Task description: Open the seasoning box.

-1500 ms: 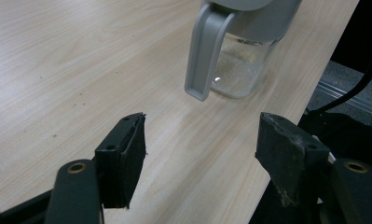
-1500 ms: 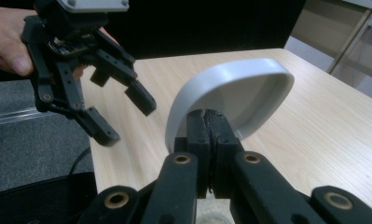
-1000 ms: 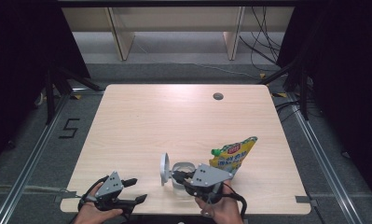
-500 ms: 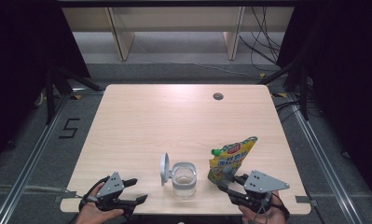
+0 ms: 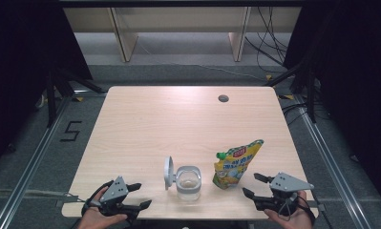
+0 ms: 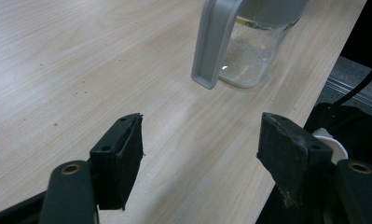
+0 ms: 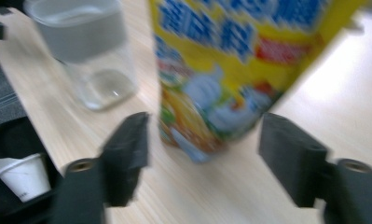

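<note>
A clear jar with a grey rim stands near the table's front edge, its grey lid flipped open to the left. The jar and its lid lie ahead of my left gripper, which is open and holds nothing. A yellow stand-up pouch with a green cap stands right of the jar. My right gripper sits at the front right, pointing at the pouch; its jaws have just been opening and stand wide apart, with nothing between them.
The wooden table has a round grommet hole at the back right. Both hands rest at the table's front edge. A white paper cup sits below the table edge. Shelving legs and cables lie beyond the table.
My right gripper has moved from the jar rightward to the front right corner and its jaws have opened. The left gripper has stayed put.
</note>
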`<state>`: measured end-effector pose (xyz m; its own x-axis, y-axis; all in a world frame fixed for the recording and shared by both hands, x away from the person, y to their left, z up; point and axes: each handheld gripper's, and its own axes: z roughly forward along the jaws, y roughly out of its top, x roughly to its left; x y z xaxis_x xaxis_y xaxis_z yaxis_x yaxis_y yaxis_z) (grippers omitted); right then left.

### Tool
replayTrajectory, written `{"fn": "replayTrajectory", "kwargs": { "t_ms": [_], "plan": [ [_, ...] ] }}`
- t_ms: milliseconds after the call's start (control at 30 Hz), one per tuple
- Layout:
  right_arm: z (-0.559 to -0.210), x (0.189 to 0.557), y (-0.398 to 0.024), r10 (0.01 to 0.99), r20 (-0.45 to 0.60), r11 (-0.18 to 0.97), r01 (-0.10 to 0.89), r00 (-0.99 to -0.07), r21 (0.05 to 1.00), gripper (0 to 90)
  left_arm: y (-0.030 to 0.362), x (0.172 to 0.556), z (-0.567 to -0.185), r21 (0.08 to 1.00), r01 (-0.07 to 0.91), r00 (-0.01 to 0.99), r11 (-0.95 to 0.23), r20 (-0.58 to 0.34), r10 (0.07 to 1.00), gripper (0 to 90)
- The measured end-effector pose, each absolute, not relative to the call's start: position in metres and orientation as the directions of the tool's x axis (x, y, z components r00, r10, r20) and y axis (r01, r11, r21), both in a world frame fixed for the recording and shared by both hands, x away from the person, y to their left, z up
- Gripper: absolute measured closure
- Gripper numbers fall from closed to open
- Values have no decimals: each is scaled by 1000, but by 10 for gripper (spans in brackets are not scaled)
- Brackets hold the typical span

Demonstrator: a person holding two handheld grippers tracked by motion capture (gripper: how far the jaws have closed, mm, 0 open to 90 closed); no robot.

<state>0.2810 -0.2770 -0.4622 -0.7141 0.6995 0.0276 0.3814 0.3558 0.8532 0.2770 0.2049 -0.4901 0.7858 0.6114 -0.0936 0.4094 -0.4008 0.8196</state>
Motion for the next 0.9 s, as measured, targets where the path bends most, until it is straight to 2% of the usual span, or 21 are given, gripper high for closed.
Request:
{"fn": "replayTrajectory", "kwargs": {
  "t_ms": [67,133,200,367,433,467,533,700,733,900],
  "plan": [
    [-468,287,-284,713,7,349,363,-701,864,286,206,279,-490,822,380,803,-425,-65,592,303],
    [-472,292,-288,723,54,308,392,-688,867,248,205,279,-491,820,385,796,-423,-63,602,304],
    [-476,300,-292,719,35,312,366,-694,877,217,204,279,-492,827,393,790,-403,-79,607,304],
    [-479,311,-295,724,67,281,383,-686,880,213,205,282,-492,817,368,807,-443,-43,590,303],
    [-480,316,-296,717,45,282,348,-695,894,204,203,279,-494,819,408,787,-403,-91,611,303],
    [-479,317,-296,718,60,277,363,-693,890,197,204,280,-494,813,415,785,-409,-94,612,303],
    [-481,327,-299,697,24,293,316,-716,902,191,204,280,-494,813,418,783,-406,-96,615,303],
    [-485,340,-301,661,67,278,327,-747,903,207,206,281,-495,813,419,777,-405,-90,623,303],
    [-486,344,-300,652,33,282,283,-758,917,205,207,282,-494,804,413,779,-426,-70,623,303],
    [-487,351,-293,630,27,288,266,-776,920,209,206,282,-495,804,414,784,-426,-78,615,303]
  ]
}}
